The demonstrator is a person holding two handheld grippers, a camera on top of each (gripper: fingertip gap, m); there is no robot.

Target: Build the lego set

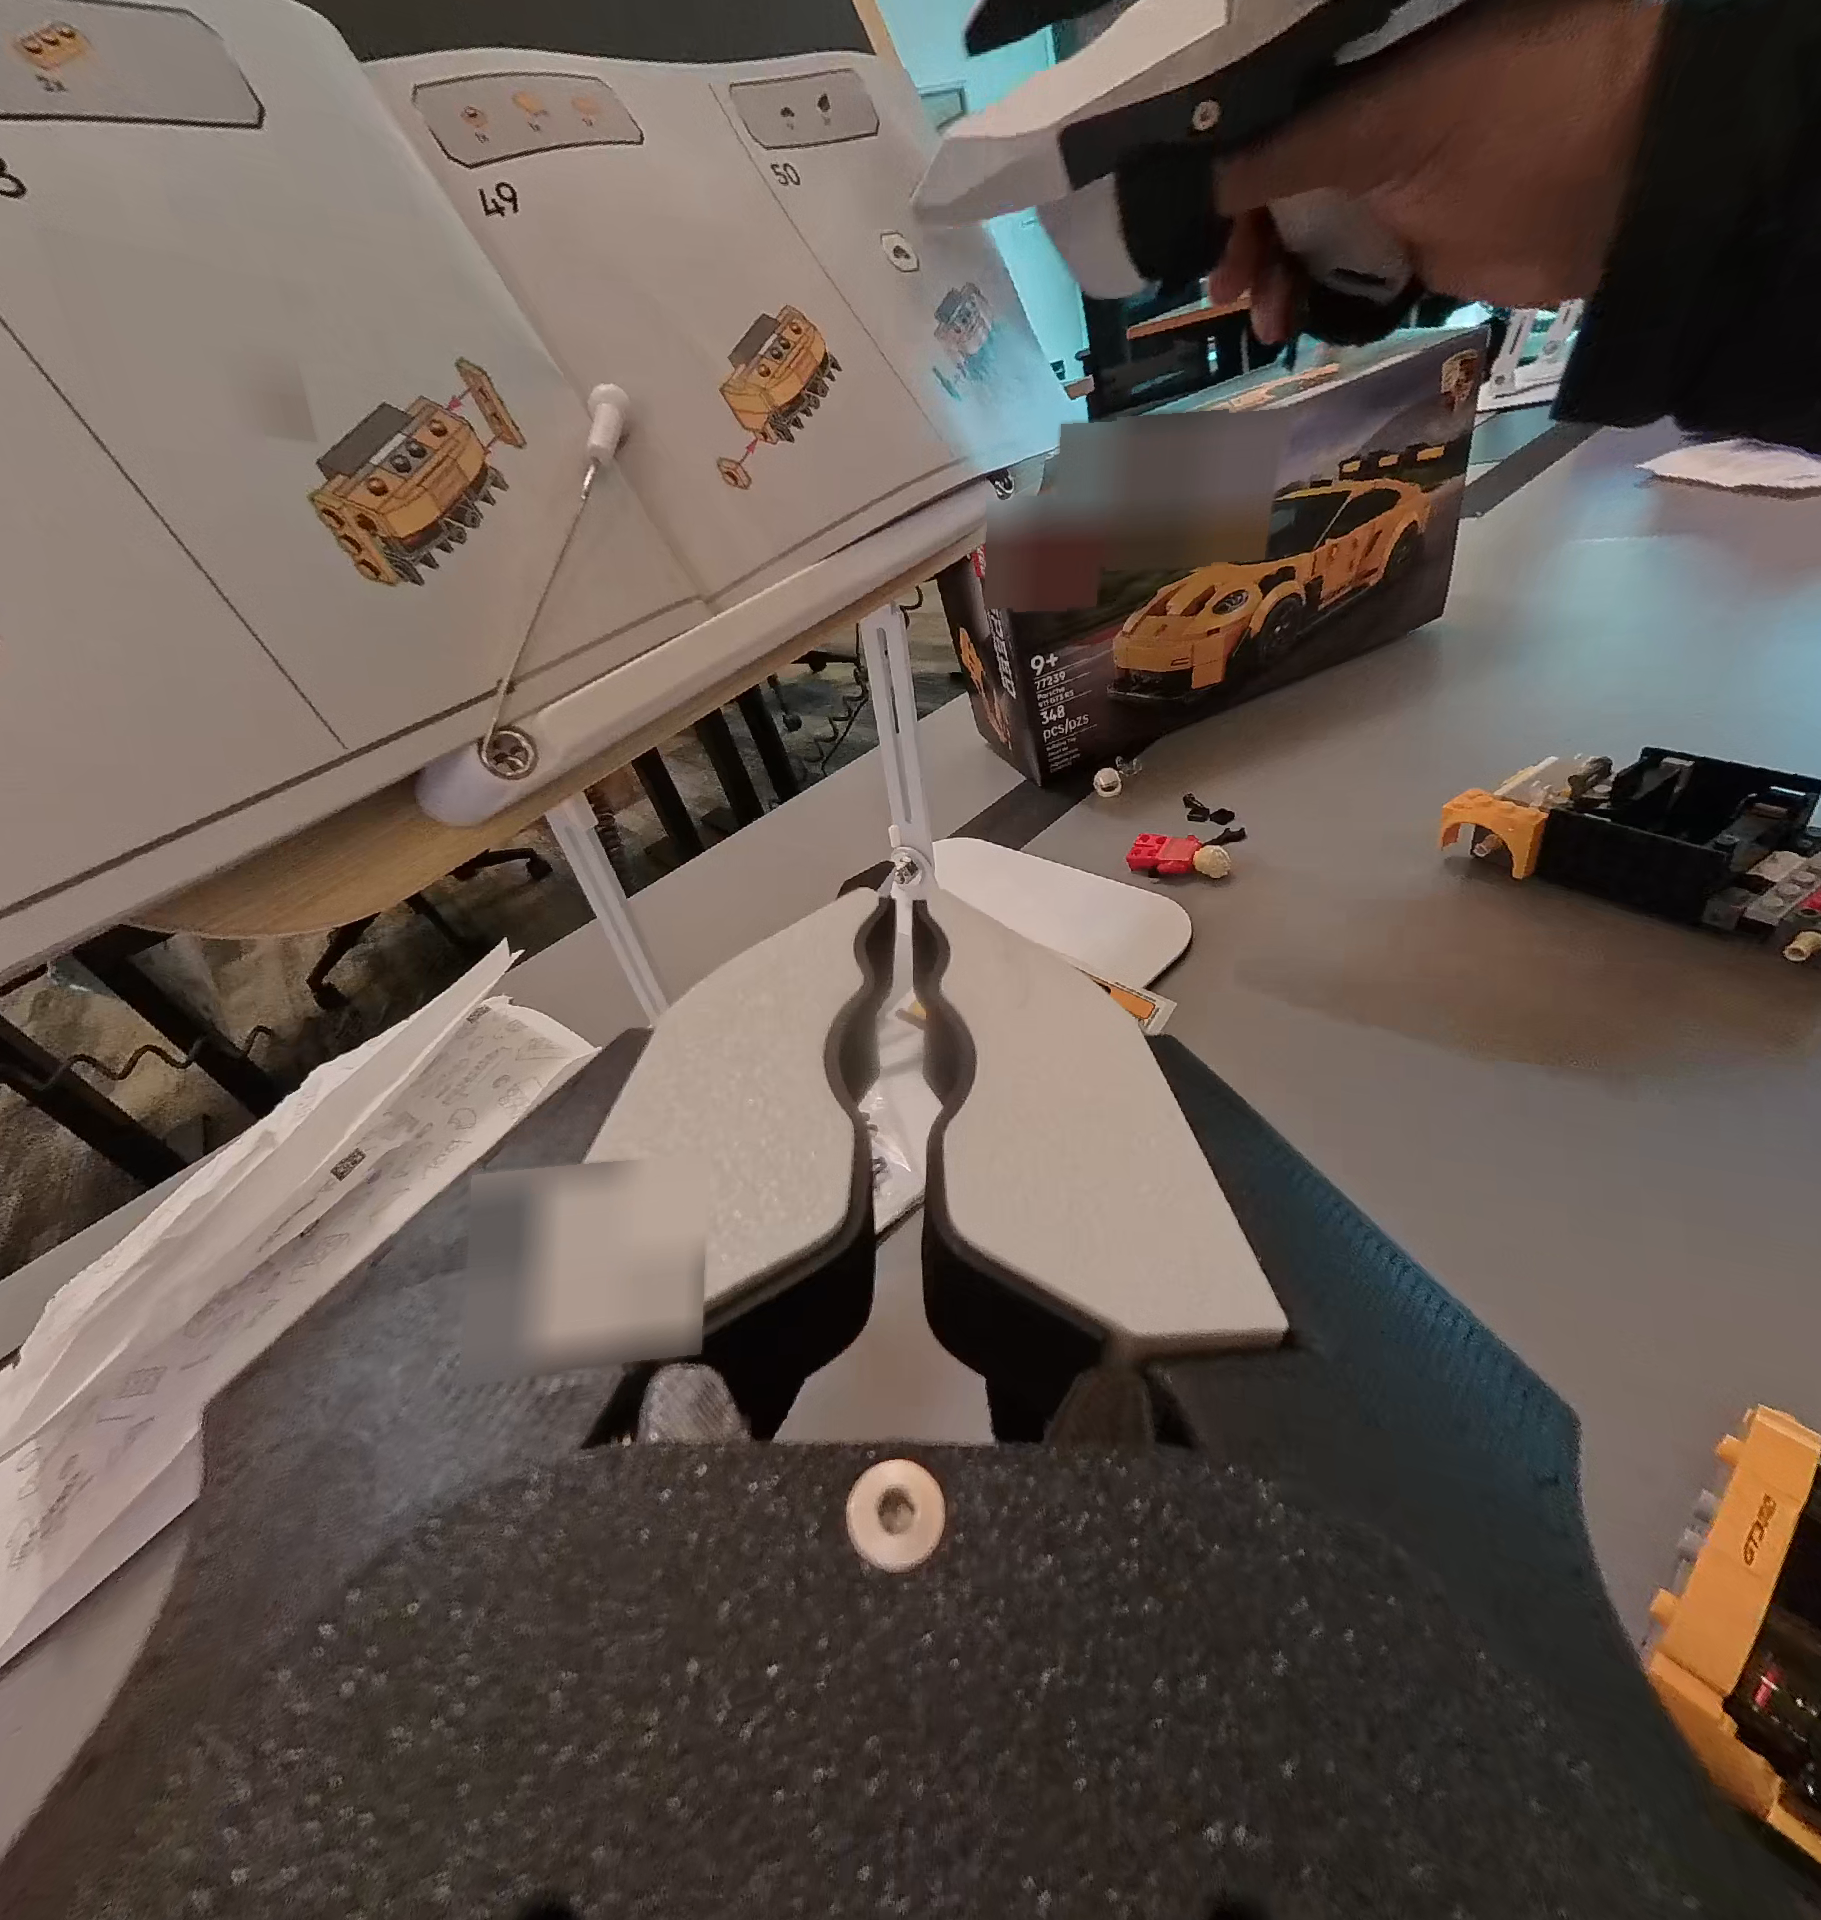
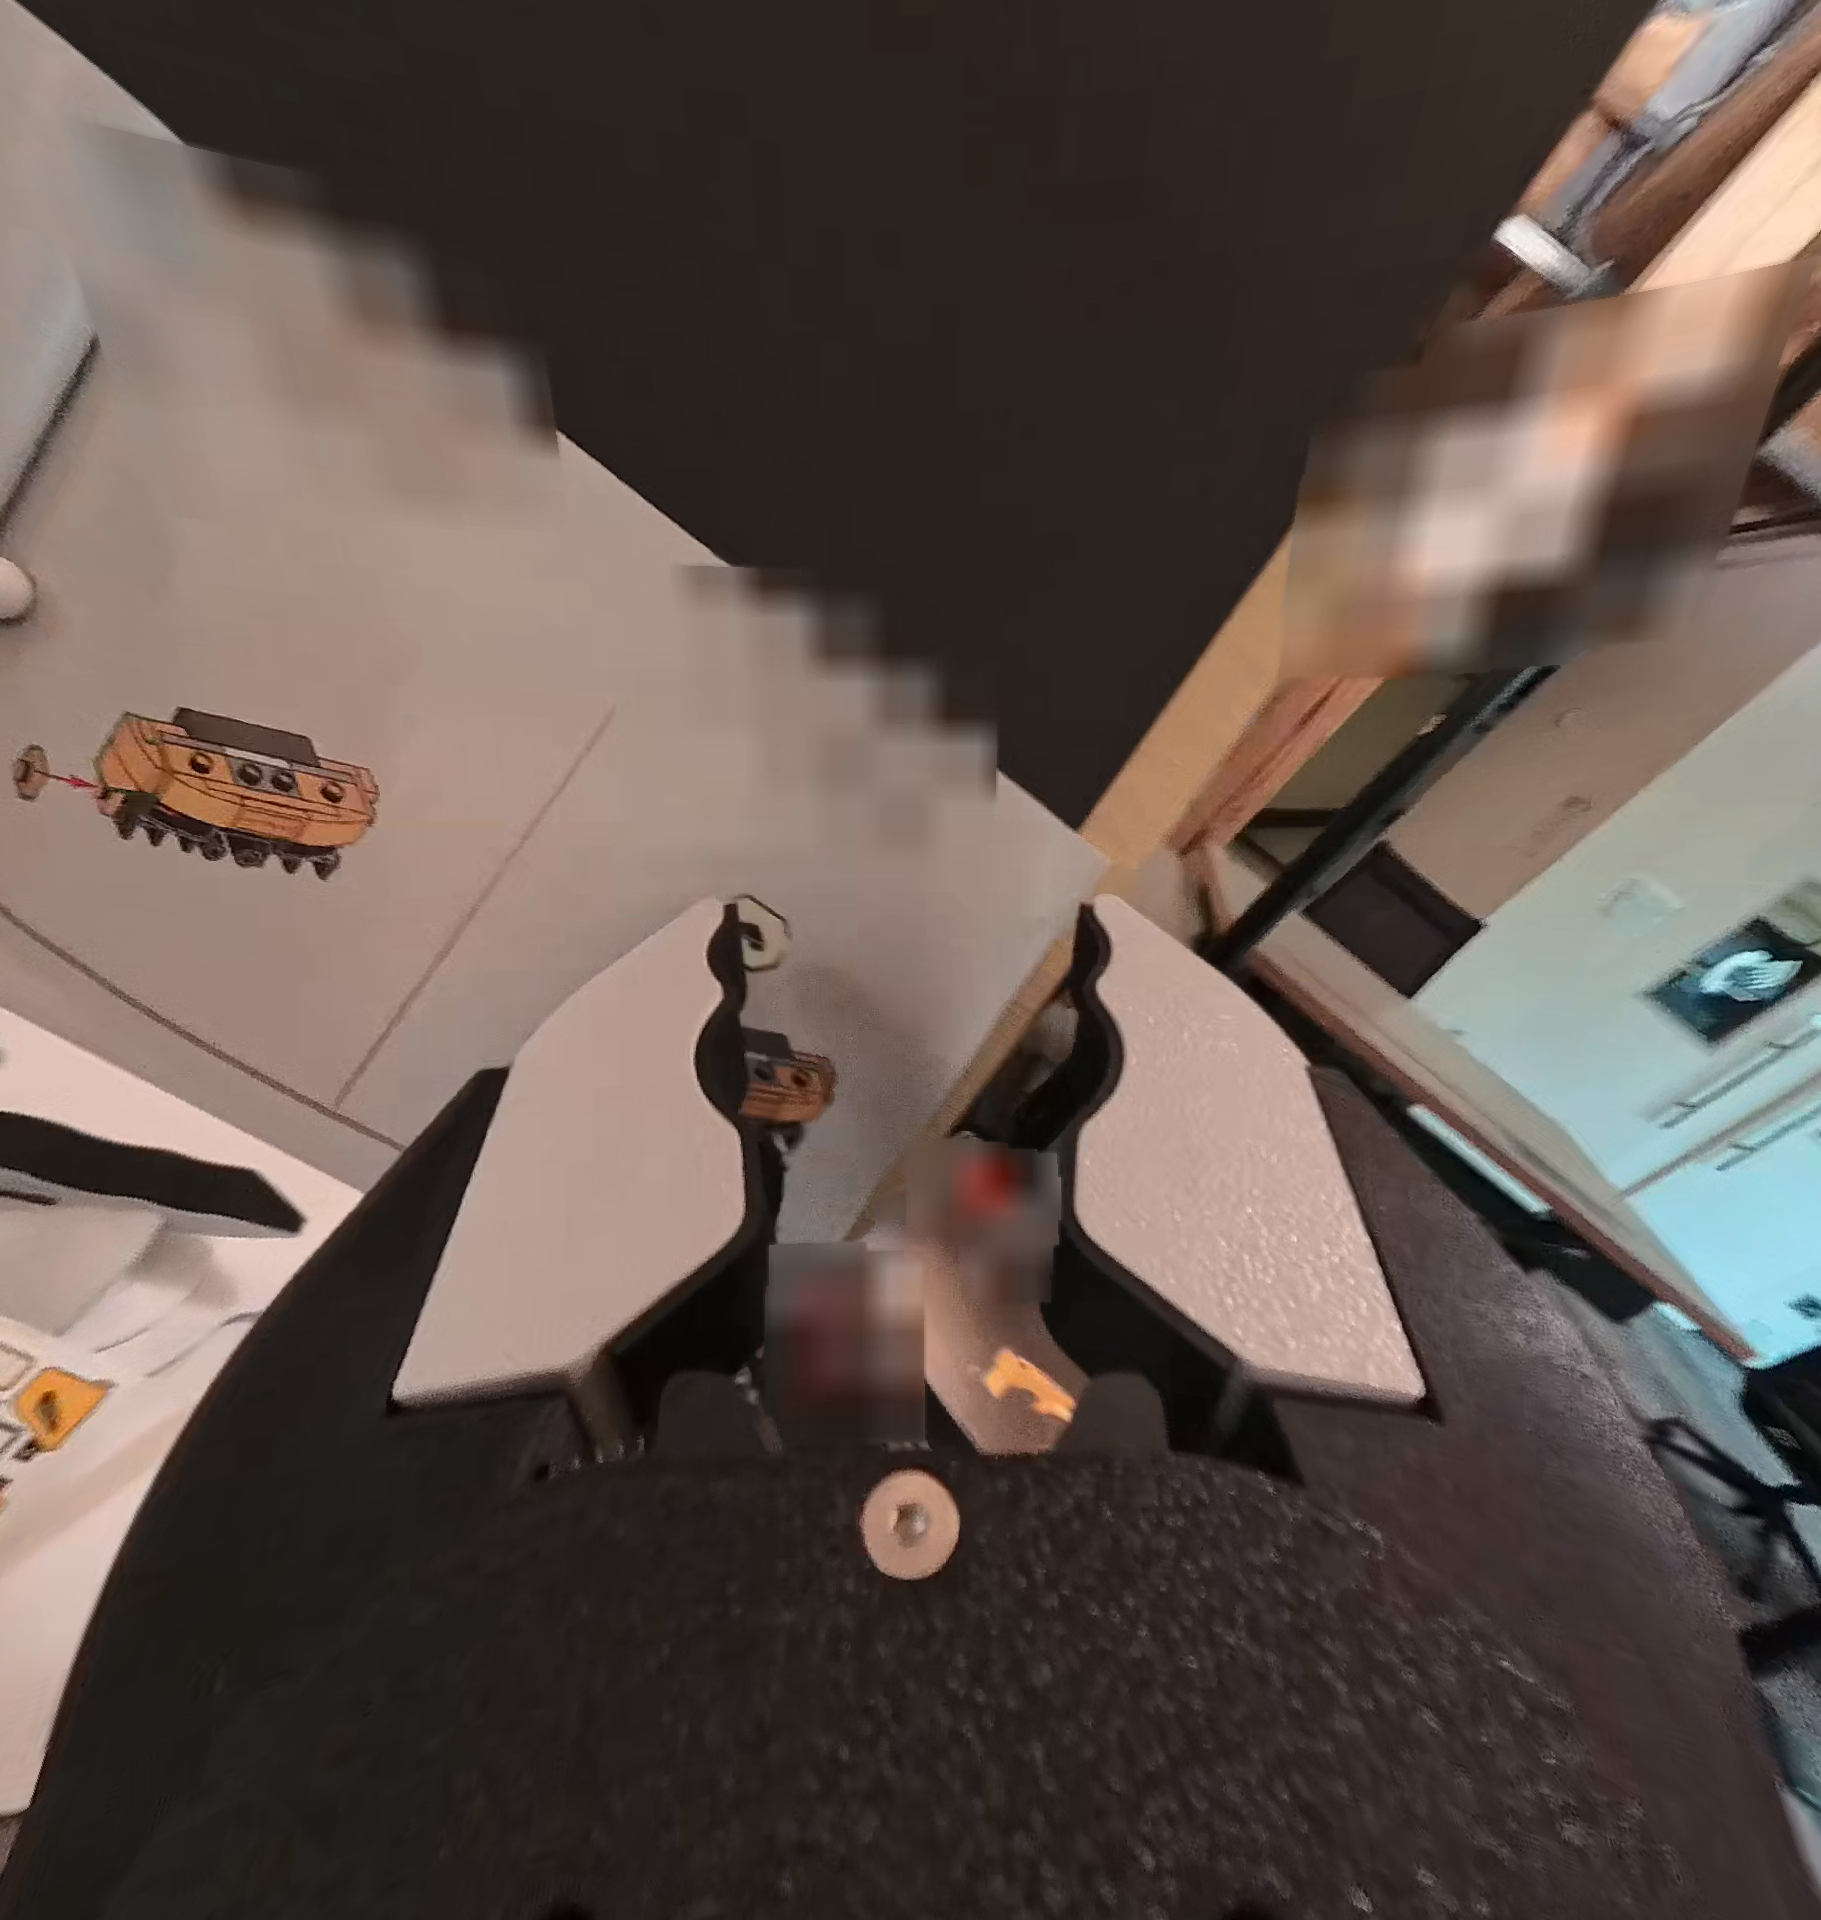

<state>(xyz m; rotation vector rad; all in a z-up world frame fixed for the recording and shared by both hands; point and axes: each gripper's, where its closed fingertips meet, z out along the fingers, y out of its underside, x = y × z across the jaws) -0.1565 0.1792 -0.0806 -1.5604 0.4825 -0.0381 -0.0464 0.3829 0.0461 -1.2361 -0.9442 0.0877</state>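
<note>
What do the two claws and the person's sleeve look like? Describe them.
Left claw: two flat pale-grey fingers with wavy black inner edges, on a speckled black textured body with one silver screw. Right claw looks identical. The hand gripping the right claw comes out of a dark sleeve.

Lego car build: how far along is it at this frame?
Partly done. A black chassis with one yellow wheel arch sits on the table, and a yellow body section lies nearer. Nothing is in hand: left gripper is shut empty, right gripper open at the instruction booklet. The two sections remain unjoined; loose pieces remain.
</note>
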